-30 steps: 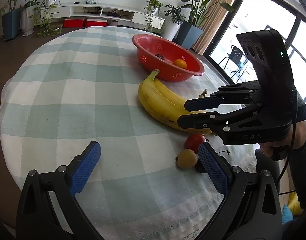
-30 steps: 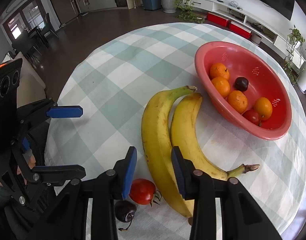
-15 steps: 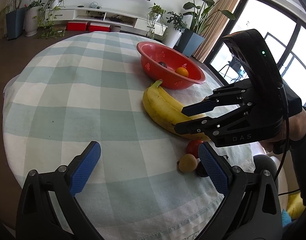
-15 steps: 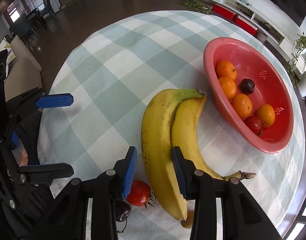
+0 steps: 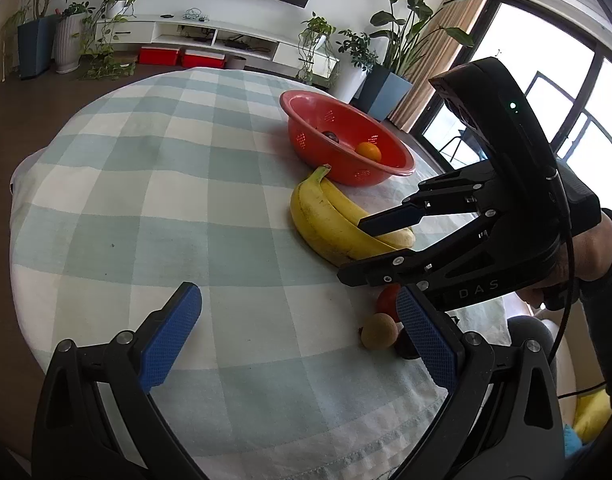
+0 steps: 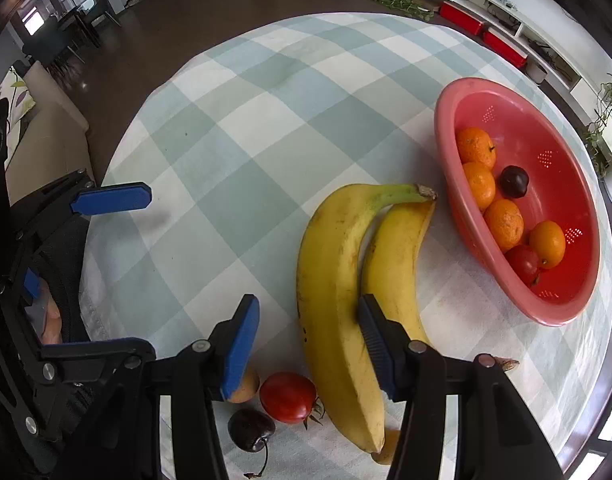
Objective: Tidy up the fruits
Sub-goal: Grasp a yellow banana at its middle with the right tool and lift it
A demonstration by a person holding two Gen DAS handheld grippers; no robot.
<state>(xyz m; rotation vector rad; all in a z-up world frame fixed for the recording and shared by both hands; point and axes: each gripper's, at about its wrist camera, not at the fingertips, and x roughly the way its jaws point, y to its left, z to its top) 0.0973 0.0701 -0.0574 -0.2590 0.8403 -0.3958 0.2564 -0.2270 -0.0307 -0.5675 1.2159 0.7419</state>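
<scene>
Right gripper [image 6: 306, 336] spread wide, poised over larger of two bananas [image 6: 334, 292] — not touching. Left gripper [image 5: 297, 336] also spread, empty, above checked counter [image 5: 145, 208]. Bananas lie mid-counter beside red colander [image 6: 562, 308] holding tangerines [image 6: 476, 148], plum. Tomato [image 6: 287, 396], cherry [image 6: 249, 428] sit near counter's front edge.

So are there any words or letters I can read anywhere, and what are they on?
"DAS": pale letters on the black body of the right gripper, seen from the left wrist camera.
No other readable text: the bananas, the red basket and the checked tablecloth carry no words or stickers.
The red boxes on the floor by the wall are too small to tell.
</scene>
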